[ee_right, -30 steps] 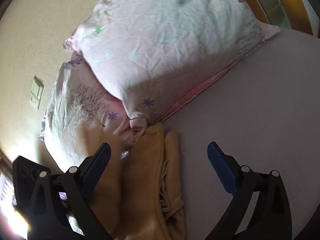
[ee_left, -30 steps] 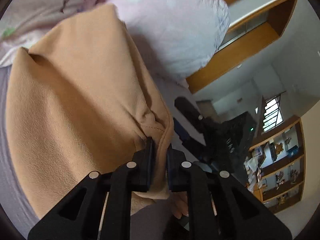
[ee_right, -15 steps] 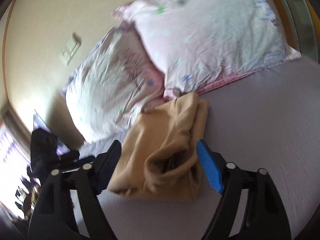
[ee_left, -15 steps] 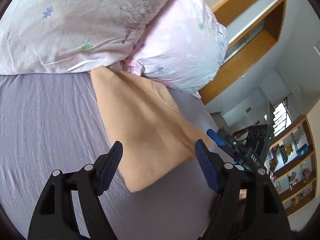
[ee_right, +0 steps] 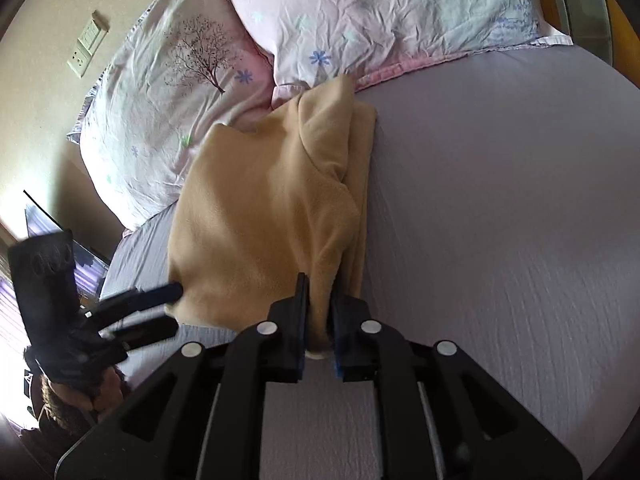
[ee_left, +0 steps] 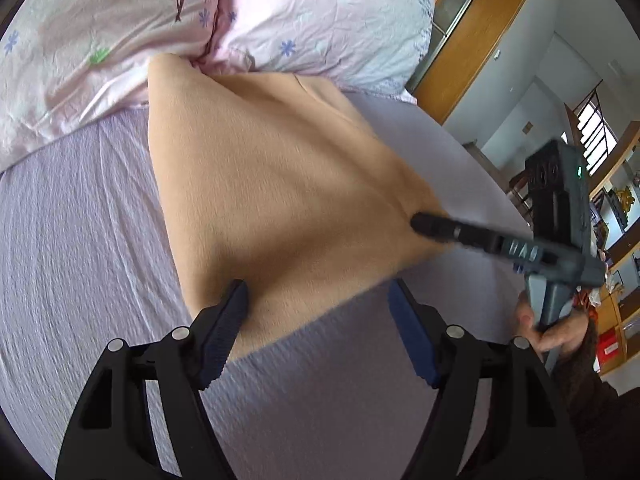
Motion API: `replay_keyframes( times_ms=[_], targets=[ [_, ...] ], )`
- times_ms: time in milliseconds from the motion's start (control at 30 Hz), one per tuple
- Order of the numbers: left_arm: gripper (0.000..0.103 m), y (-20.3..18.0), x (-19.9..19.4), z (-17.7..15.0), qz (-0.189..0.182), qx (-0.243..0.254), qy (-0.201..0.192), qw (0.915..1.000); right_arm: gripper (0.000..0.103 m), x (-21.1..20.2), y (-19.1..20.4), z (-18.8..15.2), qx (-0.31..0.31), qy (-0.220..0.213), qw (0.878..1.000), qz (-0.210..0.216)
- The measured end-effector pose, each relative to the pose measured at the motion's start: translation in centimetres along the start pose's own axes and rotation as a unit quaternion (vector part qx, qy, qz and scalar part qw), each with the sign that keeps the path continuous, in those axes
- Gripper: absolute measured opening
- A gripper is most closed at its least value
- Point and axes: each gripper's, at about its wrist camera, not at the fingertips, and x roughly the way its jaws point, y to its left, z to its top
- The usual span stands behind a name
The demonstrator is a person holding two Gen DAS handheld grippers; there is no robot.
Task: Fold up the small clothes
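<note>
Firstly, left wrist view: the left gripper [ee_left: 318, 306] fills the bottom of the frame, jaws spread wide, holding nothing. Its left fingertip lies against the near edge of the tan garment [ee_left: 272, 184]; the other is over bare lilac sheet [ee_left: 80, 240]. The garment lies mid-frame, its far end tucked against two floral pillows [ee_left: 280, 12] at the top. At centre right the right gripper [ee_left: 420, 224] comes in from the side, tips pressed into the garment's right corner. Its grip is hard to read here, blurred. A hand [ee_left: 540, 328] on its handle is partly cut off by the frame edge.

Right wrist view: the right gripper [ee_right: 320, 312], bottom centre, is clamped on a fold of the tan garment [ee_right: 260, 208]; the pinched cloth hides the pad faces. At lower left the left gripper [ee_right: 170, 308] shows parted fingers at the garment's near corner, blurred. Pillows [ee_right: 360, 12] sit at the top, with a wall socket [ee_right: 88, 48] at upper left.
</note>
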Motion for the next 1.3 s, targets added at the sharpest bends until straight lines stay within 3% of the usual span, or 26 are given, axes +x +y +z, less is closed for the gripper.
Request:
replay_keyframes(
  times_ms=[33, 100, 167, 233, 400, 433, 467, 500, 600, 667, 733, 800, 900, 933, 967, 1000, 1067, 1167, 1300],
  targets=[
    [0.073, 0.1, -0.4, -0.3, -0.002, -0.001, -0.004, 1.0, 0.039, -0.6, 0.0, 0.7, 0.012, -0.006, 1.0, 0.02],
    [0.073, 0.8, -1.6, -0.5, -0.024, -0.024, -0.018, 0.9993, 0.062, -2.1, -0.1, 2.6, 0.026, -0.04, 0.998, 0.048],
    [0.073, 2.1, -2.6, -0.3, -0.043, -0.064, -0.037, 0.9963, 0.059, -2.0, 0.0, 5.5, 0.028, -0.063, 0.997, 0.036],
    [0.073, 3.1, -3.1, -0.1, -0.042, -0.089, -0.049, 0.9939, 0.047, -0.5, -0.2, 8.3, 0.042, -0.056, 0.997, 0.023],
    [0.074, 5.5, -2.6, 0.5, -0.029, -0.14, -0.046, 0.9886, 0.046, 5.6, -1.2, 13.6, 0.065, 0.01, 0.998, -0.008],
    [0.074, 5.9, -2.5, 0.7, -0.031, -0.151, -0.044, 0.9872, 0.041, 6.5, -1.4, 14.0, 0.067, 0.022, 0.998, -0.001],
    [0.074, 6.4, -2.2, 1.0, -0.035, -0.162, -0.04, 0.9853, 0.027, 7.5, -1.5, 14.2, 0.067, 0.034, 0.997, 0.014],
    [0.074, 7.0, -2.0, 1.4, -0.037, -0.174, -0.038, 0.9833, 0.005, 7.9, -1.6, 14.3, 0.065, 0.033, 0.997, 0.011],
    [0.074, 8.6, -0.9, 2.6, -0.046, -0.211, -0.035, 0.9758, 0.005, 6.2, -3.5, 14.0, 0.111, -0.027, 0.993, -0.011],
    [0.074, 9.7, 0.1, 3.1, -0.067, -0.238, -0.03, 0.9686, 0.018, 5.3, -4.4, 13.0, 0.129, -0.03, 0.991, -0.011],
    [0.074, 10.2, 0.9, 3.4, -0.079, -0.252, -0.024, 0.9642, 0.079, 5.1, -4.8, 11.7, 0.133, -0.001, 0.991, 0.015],
    [0.074, 10.6, 1.7, 3.9, -0.086, -0.261, -0.022, 0.9611, 0.086, 4.7, -5.3, 10.3, 0.141, 0.016, 0.989, 0.034],
    [0.074, 11.0, 2.4, 4.5, -0.1, -0.277, -0.025, 0.9555, 0.084, 5.0, -5.7, 8.4, 0.148, 0.048, 0.985, 0.076],
    [0.068, 11.2, 2.7, 4.6, -0.108, -0.281, -0.025, 0.9535, 0.075, 4.9, -5.5, 8.0, 0.145, 0.042, 0.985, 0.085],
    [0.057, 11.2, 3.0, 4.6, -0.106, -0.28, -0.02, 0.9538, 0.061, 5.2, -5.2, 7.7, 0.143, 0.052, 0.984, 0.095],
    [0.053, 11.2, 3.3, 4.9, -0.099, -0.275, -0.021, 0.9562, 0.028, 5.7, -4.9, 7.5, 0.141, 0.065, 0.981, 0.113],
    [0.037, 11.0, 2.8, 4.9, -0.093, -0.252, -0.026, 0.9629, 0.027, 6.0, -3.5, 7.4, 0.122, 0.055, 0.985, 0.112],
    [0.035, 11.2, 0.6, 4.2, -0.087, -0.237, -0.042, 0.9668, 0.024, 5.8, -1.1, 7.5, 0.098, 0.039, 0.986, 0.131],
    [0.035, 13.0, -4.0, 2.0, -0.047, -0.231, -0.072, 0.9691, 0.024, 8.0, 3.4, 7.0, 0.053, 0.059, 0.985, 0.151]
  ],
)
